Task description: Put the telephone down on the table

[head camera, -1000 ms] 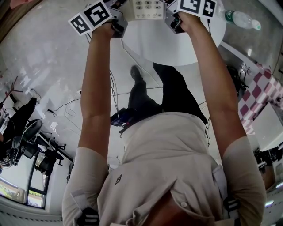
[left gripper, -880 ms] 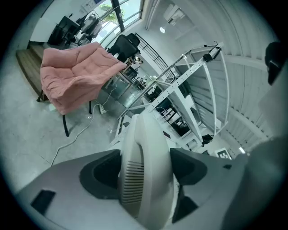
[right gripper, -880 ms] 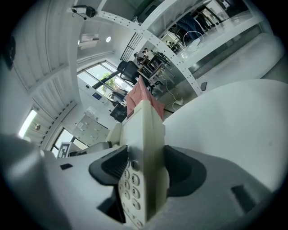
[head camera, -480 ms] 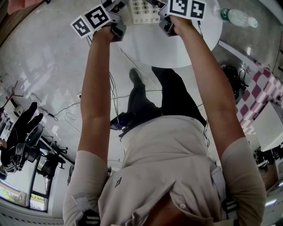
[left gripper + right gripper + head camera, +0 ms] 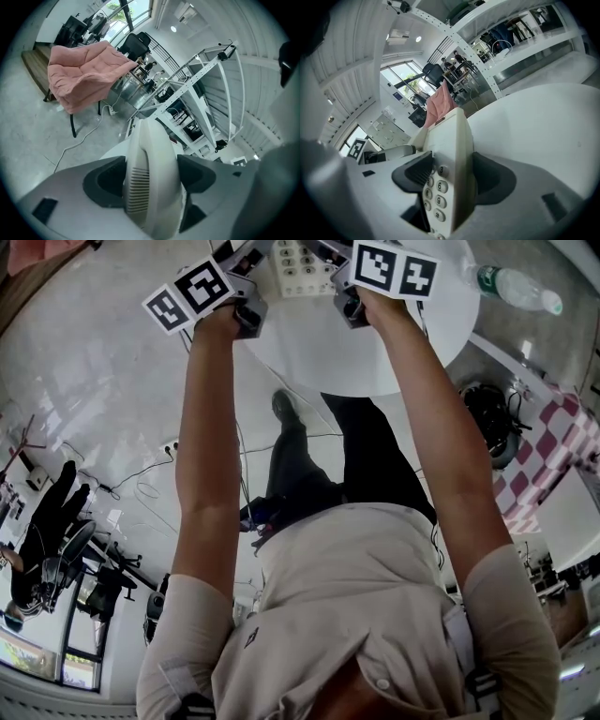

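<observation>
A cream telephone (image 5: 302,266) with a keypad hangs between my two grippers over the round white table (image 5: 375,362), at the top of the head view. My left gripper (image 5: 151,176) is shut on the telephone's handset (image 5: 150,154), with a pad against each side of it. My right gripper (image 5: 452,176) has the keypad end of the telephone (image 5: 447,140) between its pads. Its jaws are opening, though both pads still touch the body. The tabletop (image 5: 534,122) lies close under the right gripper.
A water bottle (image 5: 516,285) lies on the table's right side. A pink cloth (image 5: 79,70) is draped over a chair beyond the table. White shelving frames (image 5: 197,79) stand behind. Cables (image 5: 141,474) trail across the floor, and a checked cloth (image 5: 553,446) is at the right.
Both grippers have sunk a little toward the table with the telephone between them. The hold on the telephone looks the same.
</observation>
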`<state>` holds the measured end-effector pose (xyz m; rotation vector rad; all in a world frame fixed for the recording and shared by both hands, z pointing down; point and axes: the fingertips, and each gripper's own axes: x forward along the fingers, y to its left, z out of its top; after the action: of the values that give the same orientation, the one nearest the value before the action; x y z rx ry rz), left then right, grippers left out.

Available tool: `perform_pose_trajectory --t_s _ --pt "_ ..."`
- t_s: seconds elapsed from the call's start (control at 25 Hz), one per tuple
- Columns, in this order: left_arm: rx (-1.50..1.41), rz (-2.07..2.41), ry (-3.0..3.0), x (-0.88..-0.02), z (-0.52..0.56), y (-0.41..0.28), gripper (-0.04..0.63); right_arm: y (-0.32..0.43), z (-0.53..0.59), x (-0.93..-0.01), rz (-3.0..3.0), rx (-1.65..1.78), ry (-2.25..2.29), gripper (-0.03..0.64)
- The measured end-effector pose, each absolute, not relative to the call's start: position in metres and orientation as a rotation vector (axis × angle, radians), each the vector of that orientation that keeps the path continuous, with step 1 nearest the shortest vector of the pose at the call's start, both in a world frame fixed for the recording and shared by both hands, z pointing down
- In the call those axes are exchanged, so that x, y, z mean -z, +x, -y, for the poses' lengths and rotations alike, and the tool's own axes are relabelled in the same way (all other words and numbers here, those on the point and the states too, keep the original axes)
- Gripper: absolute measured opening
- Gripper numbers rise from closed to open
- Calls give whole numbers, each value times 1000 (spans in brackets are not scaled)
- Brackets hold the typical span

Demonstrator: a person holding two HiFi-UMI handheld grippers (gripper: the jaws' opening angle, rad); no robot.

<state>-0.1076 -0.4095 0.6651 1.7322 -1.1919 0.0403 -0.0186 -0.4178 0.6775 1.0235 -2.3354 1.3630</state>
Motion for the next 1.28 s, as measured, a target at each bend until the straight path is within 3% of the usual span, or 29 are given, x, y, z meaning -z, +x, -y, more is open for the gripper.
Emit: perform_pose_trajectory --t_s 1.2,1.28 --pt "-193 1673 1989 -630 409 -133 341 -17 423 -657 2468 -524 1153 262" --pt "-182 1692 1988 -626 407 -137 341 -17 423 -652 2458 -469 1164 232"
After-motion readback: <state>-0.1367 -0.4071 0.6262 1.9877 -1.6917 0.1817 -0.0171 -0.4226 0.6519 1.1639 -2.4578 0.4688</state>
